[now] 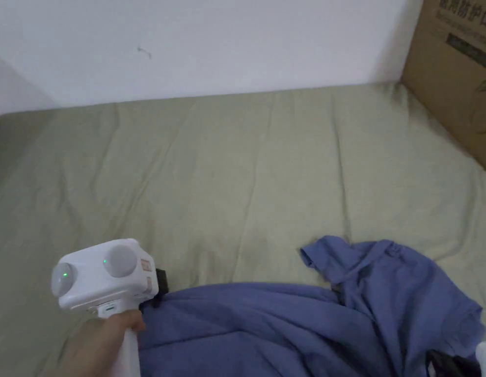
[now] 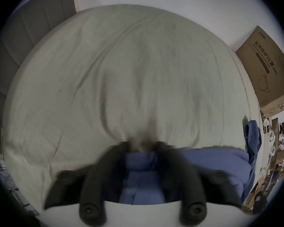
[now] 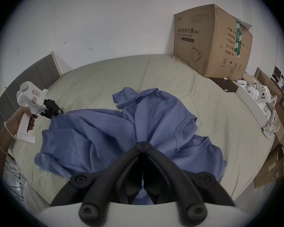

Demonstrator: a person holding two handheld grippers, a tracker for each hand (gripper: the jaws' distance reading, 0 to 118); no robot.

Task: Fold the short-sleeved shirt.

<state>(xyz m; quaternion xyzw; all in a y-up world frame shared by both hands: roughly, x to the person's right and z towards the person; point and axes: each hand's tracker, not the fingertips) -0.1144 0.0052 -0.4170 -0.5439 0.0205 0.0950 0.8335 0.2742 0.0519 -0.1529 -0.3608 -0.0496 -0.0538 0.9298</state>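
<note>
Both grippers pinch the blue shirt (image 3: pixel 143 120), apparently to spread it flat: the right gripper (image 3: pixel 142 146) nips its near edge, the left gripper (image 2: pixel 142 150) its far-left edge, on the bed (image 1: pixel 227 162).

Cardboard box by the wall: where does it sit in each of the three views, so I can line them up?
Head view: cardboard box at the top right corner, cut off by the frame, on the bed's far right edge.
Left gripper view: at the right edge, tilted, above the blue shirt.
Right gripper view: upper right, whole, standing against the wall.
Shared landmark: the olive-green bed sheet, with the box at its far right corner.
</note>
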